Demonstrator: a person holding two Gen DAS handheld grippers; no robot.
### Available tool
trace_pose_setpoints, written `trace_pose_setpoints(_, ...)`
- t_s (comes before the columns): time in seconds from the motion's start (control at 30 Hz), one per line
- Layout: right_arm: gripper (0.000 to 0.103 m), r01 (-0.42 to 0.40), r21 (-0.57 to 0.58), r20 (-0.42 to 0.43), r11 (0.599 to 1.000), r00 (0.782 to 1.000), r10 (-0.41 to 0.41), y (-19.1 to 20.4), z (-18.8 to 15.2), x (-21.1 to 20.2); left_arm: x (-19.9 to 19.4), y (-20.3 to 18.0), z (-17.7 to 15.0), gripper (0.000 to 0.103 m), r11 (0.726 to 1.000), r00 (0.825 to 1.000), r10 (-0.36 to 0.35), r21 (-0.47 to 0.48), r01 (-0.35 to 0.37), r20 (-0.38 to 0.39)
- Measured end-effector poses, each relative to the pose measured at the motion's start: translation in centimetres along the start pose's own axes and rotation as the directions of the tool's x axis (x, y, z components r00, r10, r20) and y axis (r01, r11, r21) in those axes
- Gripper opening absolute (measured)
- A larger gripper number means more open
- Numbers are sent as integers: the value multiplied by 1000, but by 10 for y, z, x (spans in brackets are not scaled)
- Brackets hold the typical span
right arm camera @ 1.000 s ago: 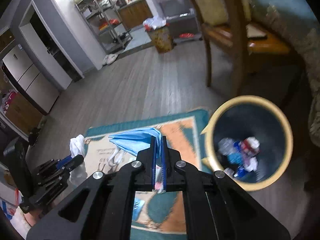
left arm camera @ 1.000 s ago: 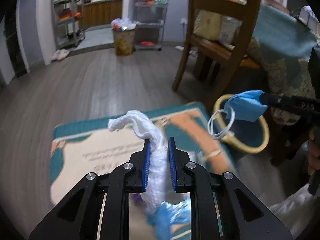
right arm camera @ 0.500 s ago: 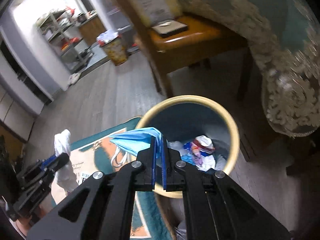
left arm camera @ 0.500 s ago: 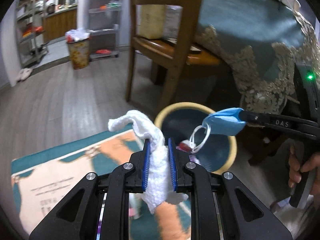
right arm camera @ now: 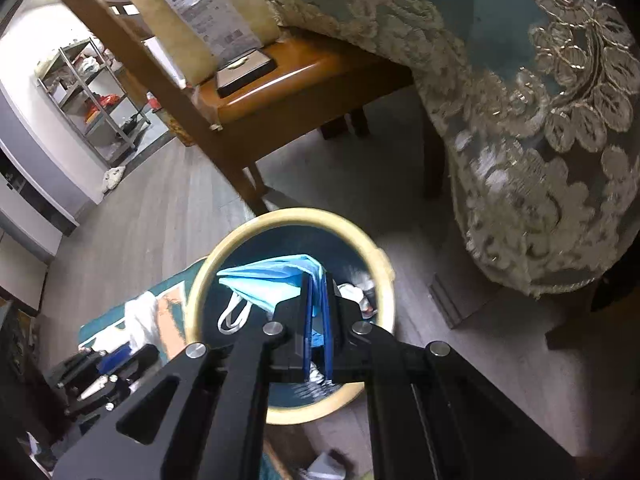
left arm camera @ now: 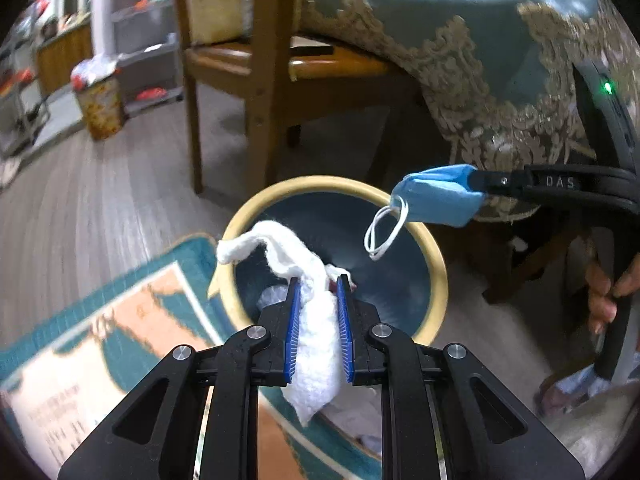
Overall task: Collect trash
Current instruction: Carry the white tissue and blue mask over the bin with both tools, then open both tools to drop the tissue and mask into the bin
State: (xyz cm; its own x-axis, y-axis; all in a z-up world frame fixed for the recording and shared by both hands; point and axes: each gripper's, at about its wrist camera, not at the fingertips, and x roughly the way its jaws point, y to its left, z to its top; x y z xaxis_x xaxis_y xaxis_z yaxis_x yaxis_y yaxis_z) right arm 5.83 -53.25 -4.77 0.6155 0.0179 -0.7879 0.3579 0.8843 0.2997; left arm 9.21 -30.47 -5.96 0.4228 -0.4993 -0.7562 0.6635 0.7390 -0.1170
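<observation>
My left gripper (left arm camera: 318, 284) is shut on a crumpled white tissue (left arm camera: 316, 340) and holds it over the near rim of a round bin (left arm camera: 438, 280) with a cream rim and dark teal inside. My right gripper (right arm camera: 318, 280) is shut on a blue face mask (right arm camera: 264, 282) with white ear loops, held above the bin's opening (right arm camera: 208, 264). In the left wrist view the mask (left arm camera: 436, 196) hangs over the bin's far right rim. Trash lies at the bottom of the bin (right arm camera: 360, 296).
A wooden chair (left arm camera: 264, 80) stands just behind the bin. A table with a teal and lace cloth (left arm camera: 480, 60) hangs to the right. A teal and orange rug (left arm camera: 100, 344) lies left of the bin. A second full bin (left arm camera: 100, 100) stands far back.
Both grippers have moved toward the bin with their loads. The tissue went from over the rug to the bin's rim, and the mask from beside the bin to above its opening.
</observation>
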Motion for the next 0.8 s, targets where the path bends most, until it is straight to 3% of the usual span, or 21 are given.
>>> trace_pose_setpoints(0.2,4,30,24,-22,999,999,-30,-15,1,12,20,0,12,19,999,1000,-16,52,16,1)
trace_pose_setpoints(0.4,4,41,-8,-60,999,997,-42,-7,-3,28,46,5,1,19,999,998,-21,31,23,-57)
trace_pose_setpoints(0.8,4,47,-38,-72,998,996,-49,2,-6,37,49,2,3,20,998,998,-52,37,53,-34)
